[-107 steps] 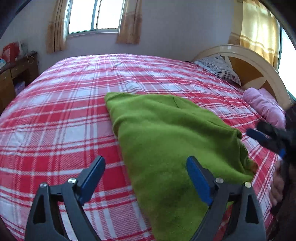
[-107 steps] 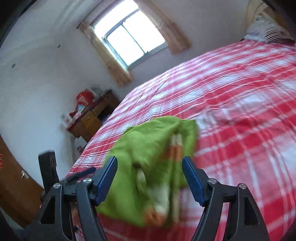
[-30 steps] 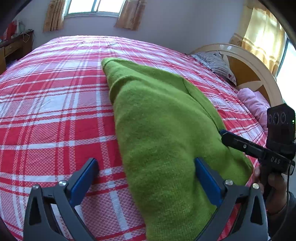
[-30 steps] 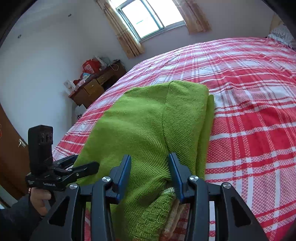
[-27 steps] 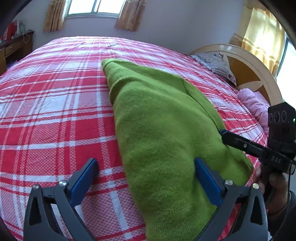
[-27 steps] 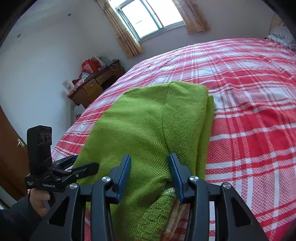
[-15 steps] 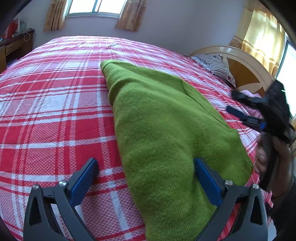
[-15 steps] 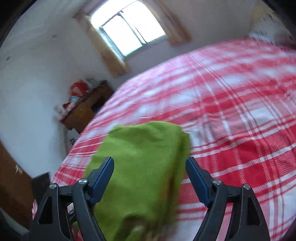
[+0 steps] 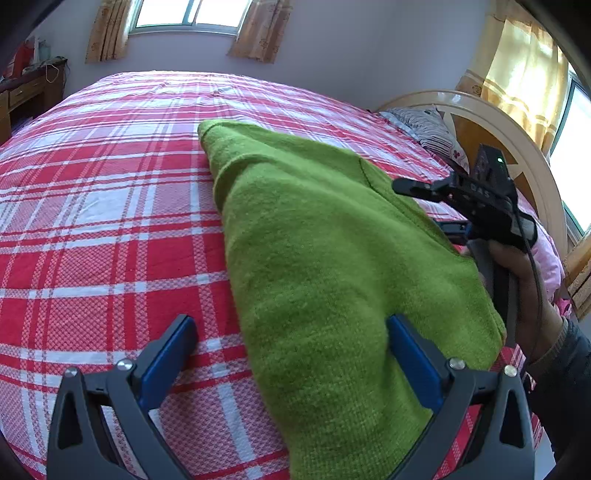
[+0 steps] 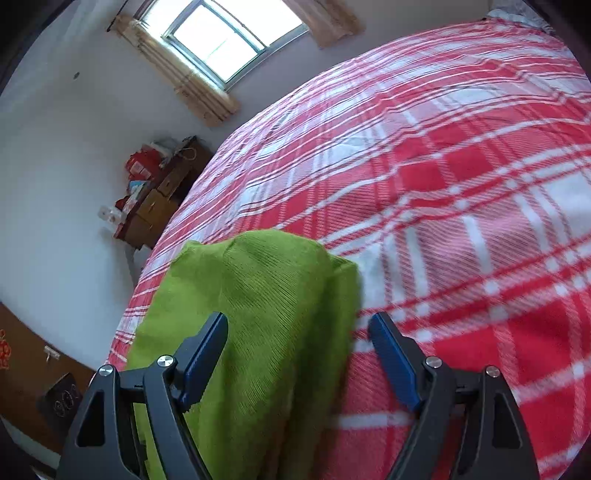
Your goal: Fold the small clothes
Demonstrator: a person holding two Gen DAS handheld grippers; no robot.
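**Both claws released over the folded green sweater**

Your left claw [image 9: 291, 354] sits nearest, fingers spread wide, straddling the near end of the green sweater [image 9: 325, 258] without gripping it. Your right claw [image 10: 297, 356] is likewise released, its left finger over the knit and its right finger above the bedspread. The sweater lies folded in a long bundle on the red plaid bed [image 9: 110, 221], close to the bed's near edge. In the left wrist view, your right hand [image 9: 532, 288] holds its tool just beside the sweater's right side. Farther off stand the headboard [image 9: 491, 122], a striped pillow [image 9: 428, 129], the window [image 9: 184, 13] and a wooden dresser [image 10: 159, 199].
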